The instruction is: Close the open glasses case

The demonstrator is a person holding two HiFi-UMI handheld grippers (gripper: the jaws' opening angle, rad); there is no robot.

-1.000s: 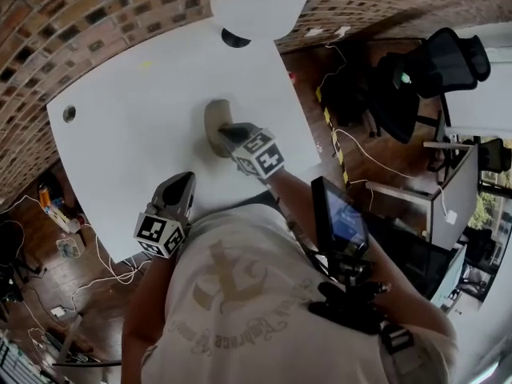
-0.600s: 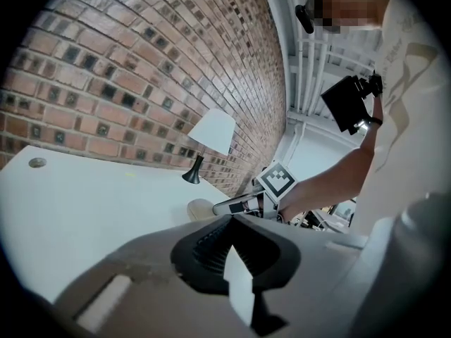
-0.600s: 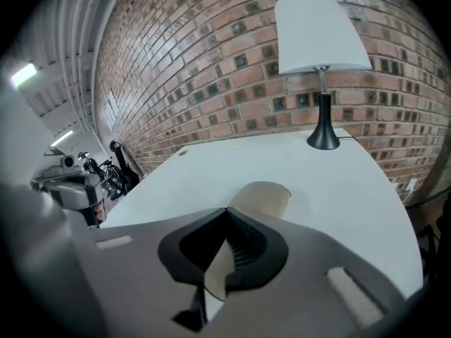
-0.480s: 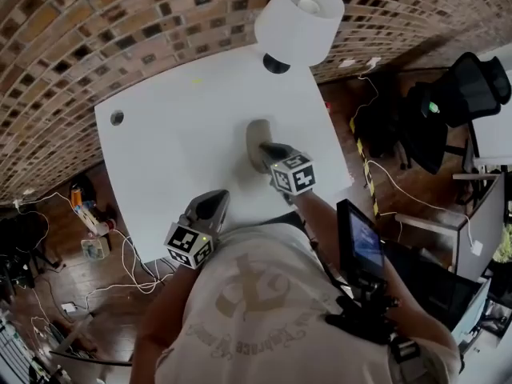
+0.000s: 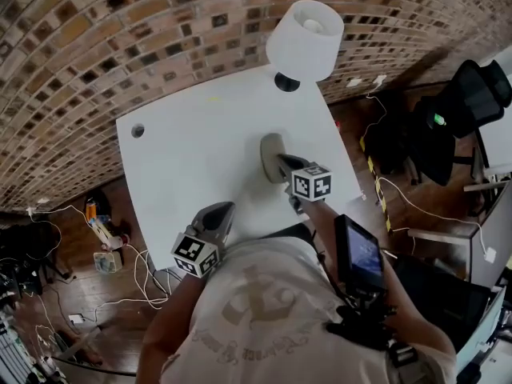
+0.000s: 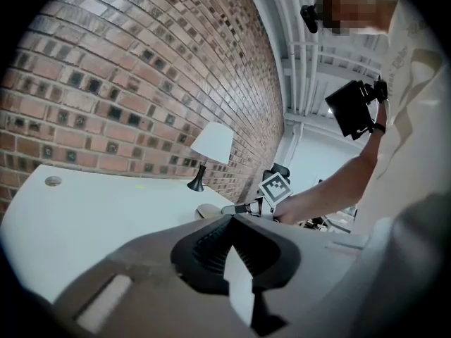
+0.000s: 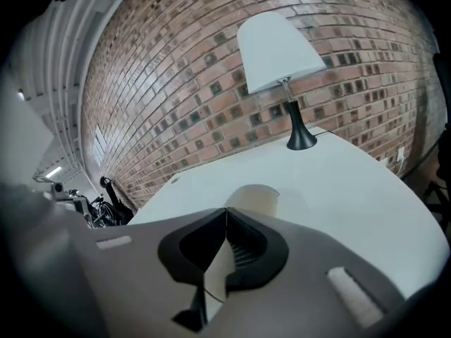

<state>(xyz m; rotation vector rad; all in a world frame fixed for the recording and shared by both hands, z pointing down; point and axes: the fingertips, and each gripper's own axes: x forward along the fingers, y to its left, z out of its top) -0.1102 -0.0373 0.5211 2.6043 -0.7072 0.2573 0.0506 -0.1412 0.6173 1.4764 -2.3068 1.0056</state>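
Note:
A beige glasses case (image 5: 270,152) lies on the white table (image 5: 192,158), right of centre. My right gripper (image 5: 282,161) is shut, and its tips rest against the case's near end. In the right gripper view the case (image 7: 255,196) shows as a low rounded shape just past the closed tips (image 7: 226,210); I cannot tell how its lid stands. My left gripper (image 5: 222,211) hovers over the table's near edge, left of the case and apart from it, its jaws together with nothing between them. The left gripper view shows the case (image 6: 206,210) and the right gripper's marker cube (image 6: 275,187) ahead.
A white-shaded lamp (image 5: 304,34) stands at the table's far right corner, beyond the case. A cable hole (image 5: 138,130) sits at the far left corner. A brick wall runs behind the table. A black office chair (image 5: 468,94) stands right; cables (image 5: 120,254) lie on the floor left.
The head view has swung, so the table sits lower and to the right. The right gripper stayed at the case and rolled. The left gripper rose slightly by the near edge.

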